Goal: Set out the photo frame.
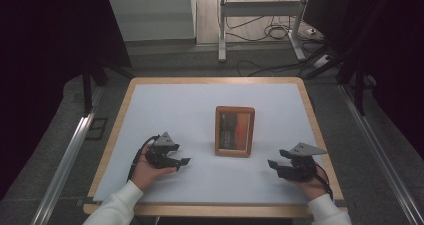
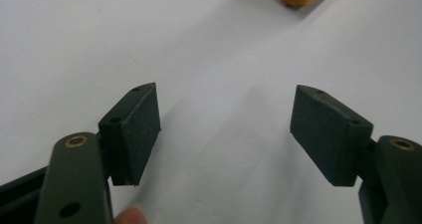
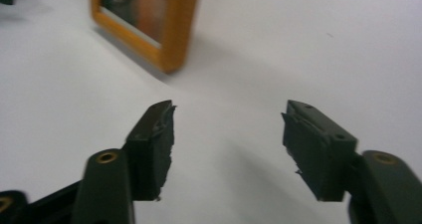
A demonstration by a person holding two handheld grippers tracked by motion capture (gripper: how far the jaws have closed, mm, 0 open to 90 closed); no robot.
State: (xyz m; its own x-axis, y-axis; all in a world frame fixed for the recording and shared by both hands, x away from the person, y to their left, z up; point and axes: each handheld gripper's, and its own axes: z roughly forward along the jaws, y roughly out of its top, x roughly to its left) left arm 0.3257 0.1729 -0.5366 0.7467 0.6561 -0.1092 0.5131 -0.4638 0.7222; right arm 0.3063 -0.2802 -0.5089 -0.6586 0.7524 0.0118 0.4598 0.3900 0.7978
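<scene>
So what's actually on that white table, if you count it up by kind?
Wooden picture frame: 1, lying flat near the middle of the table.
Handheld claws: 2, the left claw and the right claw, both open and holding nothing, one on each side of the frame.
Total: 3.

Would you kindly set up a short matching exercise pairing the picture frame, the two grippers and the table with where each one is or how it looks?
Things:
1. picture frame
2. left gripper
3. right gripper
4. table

Descriptions:
A. open, to the right of the frame
B. white top with a wooden rim
C. lying flat mid-table, orange-brown wood
D. open, to the left of the frame

Pairs: 1-C, 2-D, 3-A, 4-B
</scene>
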